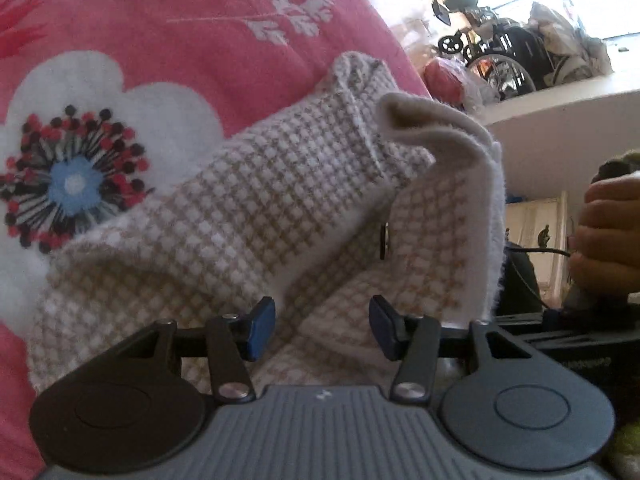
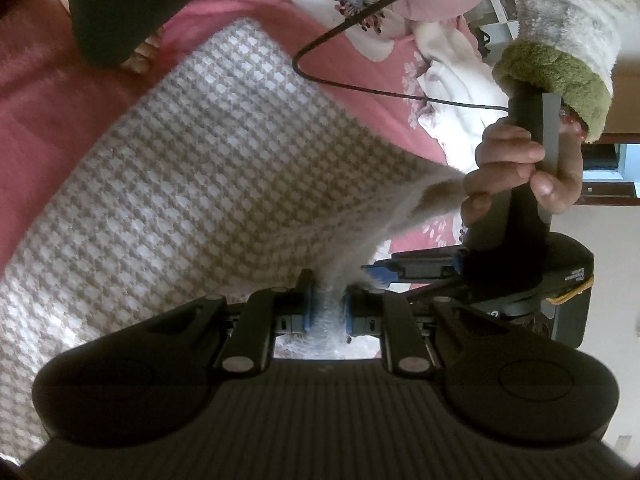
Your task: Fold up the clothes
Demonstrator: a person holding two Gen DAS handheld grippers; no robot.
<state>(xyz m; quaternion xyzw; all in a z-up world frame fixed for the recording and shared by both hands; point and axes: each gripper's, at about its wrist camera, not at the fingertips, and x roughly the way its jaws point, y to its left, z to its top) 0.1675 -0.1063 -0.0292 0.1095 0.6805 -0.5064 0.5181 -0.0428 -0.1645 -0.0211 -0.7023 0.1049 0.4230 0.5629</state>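
Note:
A beige-and-white checked knit garment (image 1: pixel 248 216) lies on a pink flowered bedspread (image 1: pixel 160 40), with one edge lifted and folded upward at the right. A metal snap button (image 1: pixel 385 242) shows on it. My left gripper (image 1: pixel 322 330) is open just above the cloth, its blue pads apart with nothing between them. In the right wrist view the same garment (image 2: pixel 180 184) spreads out to the left. My right gripper (image 2: pixel 327 308) is shut on a bunched edge of the garment and lifts it. The left gripper's handle (image 2: pixel 528 200) and the hand holding it show to the right.
A black cable (image 2: pixel 360 24) loops over the bed. White and pink cloth (image 2: pixel 452 80) is piled at the bed's far end. A white ledge (image 1: pixel 560 104), a wheelchair (image 1: pixel 500 56) and clutter stand beyond the bed. A hand (image 1: pixel 608 236) shows at the right edge.

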